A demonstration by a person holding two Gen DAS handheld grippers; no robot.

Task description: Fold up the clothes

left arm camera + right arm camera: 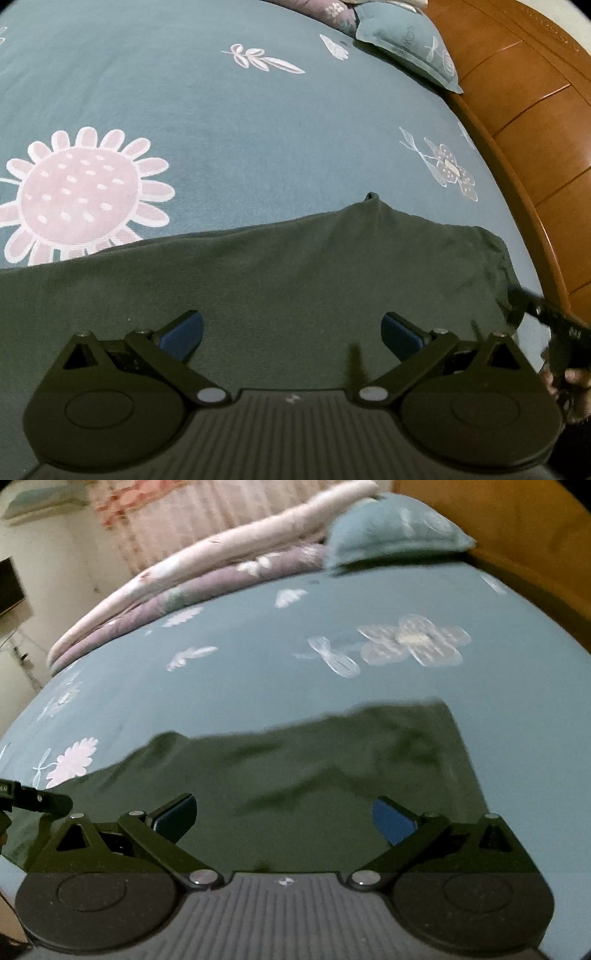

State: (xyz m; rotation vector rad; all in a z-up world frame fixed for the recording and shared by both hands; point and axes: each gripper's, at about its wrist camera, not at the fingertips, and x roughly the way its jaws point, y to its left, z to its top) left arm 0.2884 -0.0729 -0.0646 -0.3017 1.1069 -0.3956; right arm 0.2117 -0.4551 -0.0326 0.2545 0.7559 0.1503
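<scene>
A dark green garment [258, 273] lies spread flat on the blue-grey flowered bed sheet [229, 122]. My left gripper [293, 334] hovers over it, open, its blue pads [184, 334] wide apart with nothing between them. In the right wrist view the same garment [314, 760] looks blurred, with its far edge wrinkled. My right gripper [284, 818] is open above it and holds nothing. The right gripper's dark body [554, 332] shows at the right edge of the left wrist view, and part of the left gripper [33, 797] shows at the left edge of the right wrist view.
A wooden bed frame [535, 122] runs along the right side. A blue-grey pillow [410, 44] lies near it. Folded pink and purple quilts [192, 576] are stacked along the far edge of the bed, with a curtain [177, 513] behind.
</scene>
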